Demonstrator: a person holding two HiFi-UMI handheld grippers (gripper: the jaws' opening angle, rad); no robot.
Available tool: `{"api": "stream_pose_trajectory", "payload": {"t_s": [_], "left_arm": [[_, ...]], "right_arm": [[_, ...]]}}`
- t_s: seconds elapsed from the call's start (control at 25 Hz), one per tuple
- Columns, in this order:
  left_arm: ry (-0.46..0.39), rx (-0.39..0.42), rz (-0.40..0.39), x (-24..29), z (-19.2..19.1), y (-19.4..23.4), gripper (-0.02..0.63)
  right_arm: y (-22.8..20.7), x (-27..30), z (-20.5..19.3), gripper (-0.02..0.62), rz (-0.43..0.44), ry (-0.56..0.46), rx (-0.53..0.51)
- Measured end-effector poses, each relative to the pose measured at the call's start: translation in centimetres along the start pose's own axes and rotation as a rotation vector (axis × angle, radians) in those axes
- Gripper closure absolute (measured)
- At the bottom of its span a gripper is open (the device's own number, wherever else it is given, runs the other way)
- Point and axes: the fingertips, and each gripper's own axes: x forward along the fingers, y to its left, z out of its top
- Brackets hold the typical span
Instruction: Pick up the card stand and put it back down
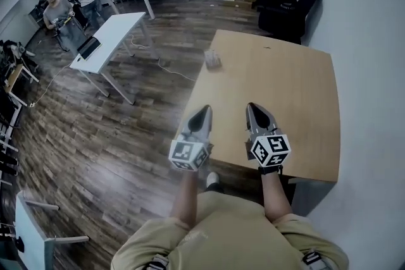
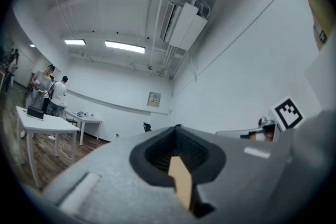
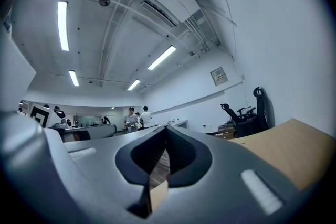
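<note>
Two grippers are hanging side by side over the near edge of the light wooden table (image 1: pixel 304 136), and neither is doing much. The left gripper (image 1: pixel 205 109) is pinching its jaws fully together with nothing in them, and the right gripper (image 1: pixel 252 107) is looking the same, tips meeting, empty. Each gripper's own view is backing that up, just grey jaw shells closing to a point with the room behind. The card stand (image 1: pixel 213 60) is sitting by the table's left edge, toward the far end, well apart from both grippers, with nothing touching it. It's small and a bit blurry, so I'm not making out any detail on it. Off the table, a white desk (image 1: pixel 117 25) with a laptop (image 1: pixel 88 47) is standing on the dark wood floor (image 1: pixel 126 136), black office chairs (image 1: pixel 285 0) are sitting by the back wall, and a couple of people (image 1: pixel 63 0) are hanging around the far left corner
</note>
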Motion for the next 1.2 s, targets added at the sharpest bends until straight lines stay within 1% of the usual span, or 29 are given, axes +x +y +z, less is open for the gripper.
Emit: {"api": "stream_pose_trajectory", "payload": {"t_s": [0.12, 0.2, 0.28, 0.4, 0.6, 0.76, 0.88, 0.96, 1.08, 1.2], "left_arm": [[-0.044, -0.014, 0.011, 1.6, 2.1, 5.3, 0.604], [-0.047, -0.023, 0.011, 2.7, 2.0, 8.3, 0.604], [-0.030, -0.043, 0.000, 3.4, 1.0, 10.5, 0.604], [0.007, -0.056, -0.036, 4.5, -0.7, 13.2, 0.604], [0.070, -0.099, -0.047, 5.8, -4.0, 17.7, 0.604], [0.105, -0.106, -0.065, 7.7, -7.1, 19.5, 0.604], [0.175, -0.098, -0.073, 9.4, -10.5, 21.0, 0.604], [0.220, -0.084, -0.064, 10.7, -12.3, 22.1, 0.603], [0.272, -0.048, -0.067, 12.4, -14.5, 23.6, 0.603], [0.302, -0.048, -0.079, 14.4, -16.4, 25.3, 0.603]], "right_arm": [[1.4, 4.7, 0.6, 0.591, 0.005, -0.004, -0.027], [1.9, 7.9, 0.1, 0.591, 0.000, 0.006, -0.035], [2.1, 10.6, -0.9, 0.591, -0.013, 0.021, -0.026], [2.5, 14.3, -2.3, 0.591, -0.023, 0.043, -0.024], [3.4, 17.9, -5.9, 0.591, -0.034, 0.113, -0.024], [1.3, 19.3, -9.1, 0.591, -0.057, 0.172, 0.012], [-0.8, 21.1, -11.3, 0.591, -0.064, 0.209, 0.024], [-2.3, 22.6, -12.8, 0.591, -0.047, 0.245, 0.021], [-4.2, 24.8, -14.4, 0.591, 0.003, 0.287, 0.065], [-6.5, 26.5, -15.8, 0.591, 0.009, 0.316, 0.067]]}}
